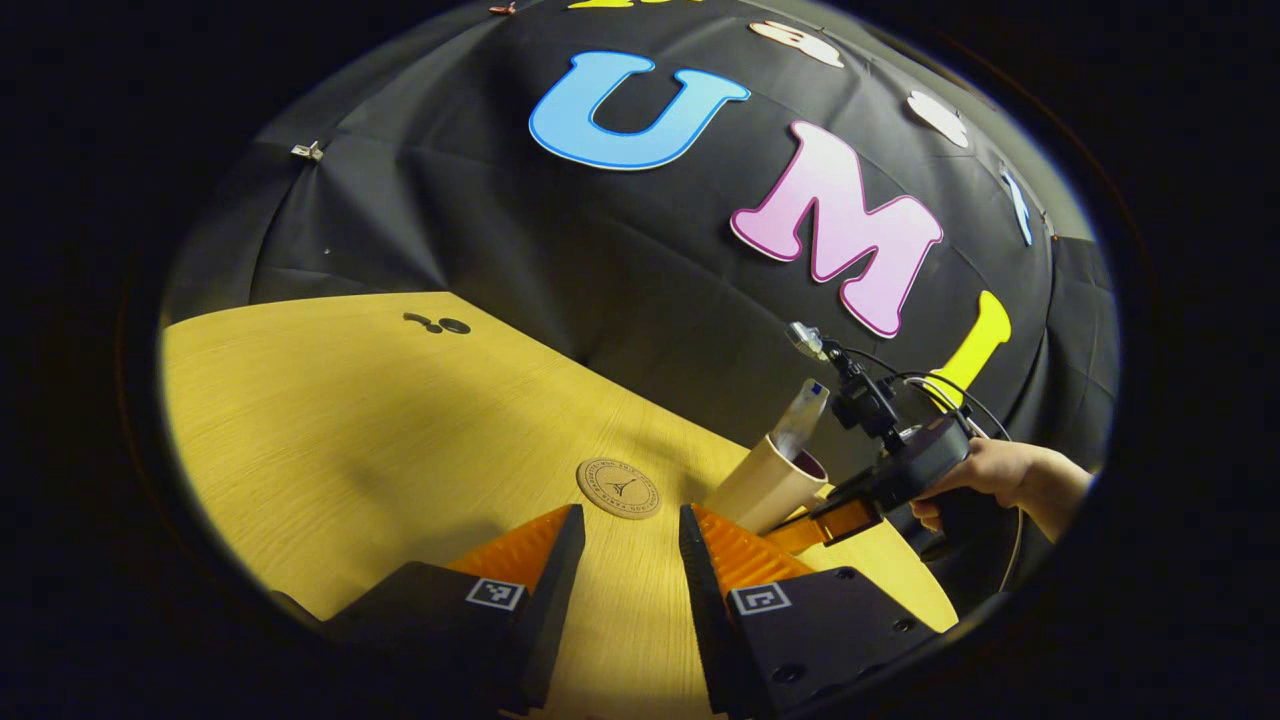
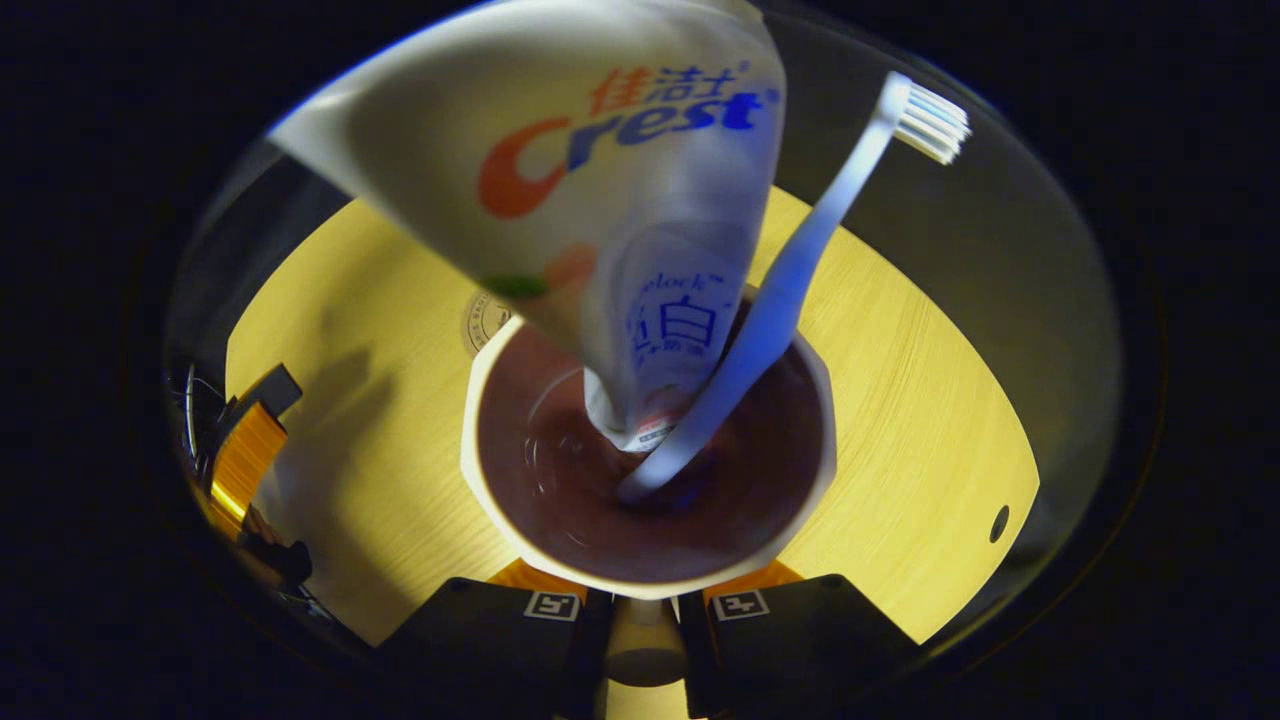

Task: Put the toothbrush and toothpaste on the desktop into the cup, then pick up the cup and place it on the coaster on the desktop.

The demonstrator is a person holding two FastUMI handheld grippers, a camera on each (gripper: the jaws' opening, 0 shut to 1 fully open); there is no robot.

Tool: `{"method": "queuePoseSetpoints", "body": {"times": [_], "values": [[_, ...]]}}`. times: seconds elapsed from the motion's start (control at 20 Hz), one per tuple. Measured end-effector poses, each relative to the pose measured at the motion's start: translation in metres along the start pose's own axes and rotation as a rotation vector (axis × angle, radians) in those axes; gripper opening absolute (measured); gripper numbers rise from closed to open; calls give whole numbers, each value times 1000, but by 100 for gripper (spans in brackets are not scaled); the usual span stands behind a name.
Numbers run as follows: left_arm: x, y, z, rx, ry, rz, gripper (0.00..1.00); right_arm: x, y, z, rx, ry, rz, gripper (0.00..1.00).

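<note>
A cream cup (image 1: 762, 487) with a dark inside leans tilted over the table at the right, and a white toothpaste tube (image 1: 801, 414) sticks out of it. My right gripper (image 1: 830, 520), held by a hand (image 1: 1000, 472), grips it from the right. From above, the cup (image 2: 540, 480) holds the toothpaste tube (image 2: 600, 200) and a white toothbrush (image 2: 790, 280), bristles up. My right gripper (image 2: 640, 612) is shut on the cup's near side. A round cork coaster (image 1: 618, 487) lies just ahead of my open left gripper (image 1: 630, 565). The coaster (image 2: 484, 322) peeks out behind the cup.
The yellow wooden table (image 1: 350, 420) stretches left and ends at the black cloth wall. Two small dark fittings (image 1: 440, 323) sit near its far edge, and one dark hole (image 2: 998, 523) lies right of the cup. My left gripper (image 2: 240, 450) shows at the far left.
</note>
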State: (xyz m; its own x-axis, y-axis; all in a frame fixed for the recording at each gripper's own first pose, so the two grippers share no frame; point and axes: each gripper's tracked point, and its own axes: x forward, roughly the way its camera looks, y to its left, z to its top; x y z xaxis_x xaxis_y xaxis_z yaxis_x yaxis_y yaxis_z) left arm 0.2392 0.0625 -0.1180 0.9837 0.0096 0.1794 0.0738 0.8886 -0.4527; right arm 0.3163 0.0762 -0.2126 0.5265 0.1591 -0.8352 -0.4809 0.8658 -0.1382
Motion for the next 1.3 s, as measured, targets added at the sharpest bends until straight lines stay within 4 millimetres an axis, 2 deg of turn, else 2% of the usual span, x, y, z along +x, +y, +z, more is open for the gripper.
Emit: {"method": "queuePoseSetpoints", "body": {"times": [0.05,0.15,0.2,0.25,0.3,0.35,0.4,0.5,0.55,0.65,0.7,0.9,0.95,1.0,1.05,1.15,1.2,1.25,1.3], "values": [[-3,0,0,1,2,0,60,1,5,6,-8,-5,5,33],[-6,0,-3,5,7,2,60,4,19,21,-24,-22,20,33],[-8,1,-5,6,10,5,60,5,27,30,-34,-32,31,29],[-11,1,-6,5,14,5,60,6,34,39,-47,-44,37,33],[-13,1,-9,4,17,6,60,9,41,47,-61,-50,43,28],[-15,1,-10,3,19,6,60,12,48,54,-73,-54,52,33],[-15,2,-12,0,22,8,60,15,54,59,-81,-54,58,33],[-16,3,-14,-7,27,12,60,23,60,68,-97,-48,62,29],[-15,3,-14,-11,28,14,60,25,63,71,-95,-44,65,33],[-16,4,-14,-18,29,17,60,34,69,73,-94,-32,71,33],[-16,5,-16,-21,30,19,60,38,70,74,-96,-22,73,29],[-17,8,-17,-30,31,30,60,45,70,74,-101,-4,72,33],[-17,8,-17,-31,30,30,60,48,70,74,-100,0,70,29],[-17,9,-17,-32,28,33,60,50,70,74,-99,7,68,37],[-17,9,-16,-33,28,35,60,50,70,77,-96,6,69,33],[-17,12,-17,-39,27,40,60,52,71,76,-94,8,68,33],[-18,15,-17,-42,26,41,60,51,70,76,-96,12,66,28],[-19,17,-19,-45,27,43,60,51,70,76,-96,14,64,33],[-20,18,-19,-48,28,45,60,51,70,76,-93,20,58,29]]}}
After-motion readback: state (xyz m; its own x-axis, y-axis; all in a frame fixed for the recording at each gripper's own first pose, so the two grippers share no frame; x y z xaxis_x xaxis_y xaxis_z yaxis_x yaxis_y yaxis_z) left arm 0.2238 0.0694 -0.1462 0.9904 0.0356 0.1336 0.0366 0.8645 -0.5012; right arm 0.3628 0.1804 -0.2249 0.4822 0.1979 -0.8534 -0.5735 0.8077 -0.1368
